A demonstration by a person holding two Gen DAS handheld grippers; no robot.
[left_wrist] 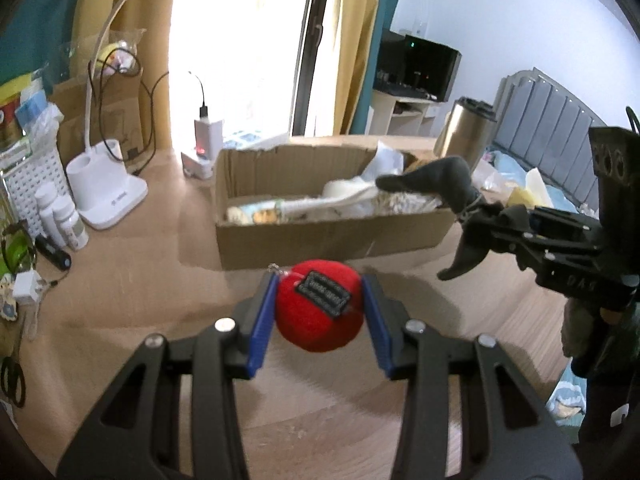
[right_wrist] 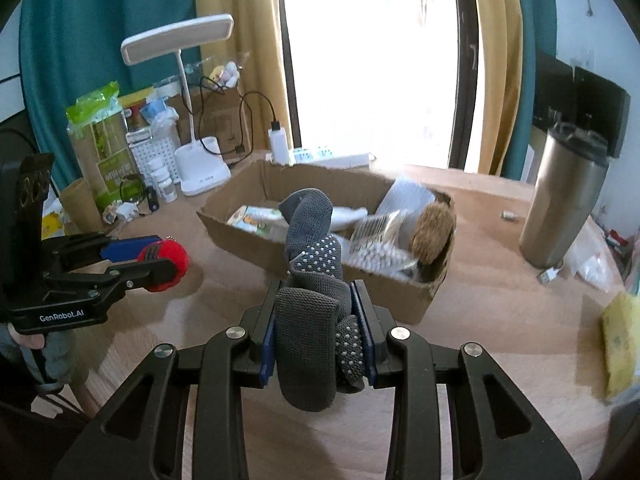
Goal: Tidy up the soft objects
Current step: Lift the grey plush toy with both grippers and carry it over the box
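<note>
Pinching a red ball (left_wrist: 319, 305) between its blue pads (left_wrist: 262, 326), the left gripper (left_wrist: 320, 312) hangs above the wooden table (left_wrist: 160, 300), just in front of the cardboard box (left_wrist: 320, 236). The right gripper (right_wrist: 318, 332) is clamped on a grey dotted sock (right_wrist: 310, 280), near the box's front wall. A metal cup (right_wrist: 560, 196) stands to the right of the box, a white lamp (right_wrist: 192, 112) behind its left end.

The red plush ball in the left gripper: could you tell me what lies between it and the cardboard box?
Only bare wooden tabletop separates the red plush ball from the cardboard box, seen in the left wrist view.
</note>
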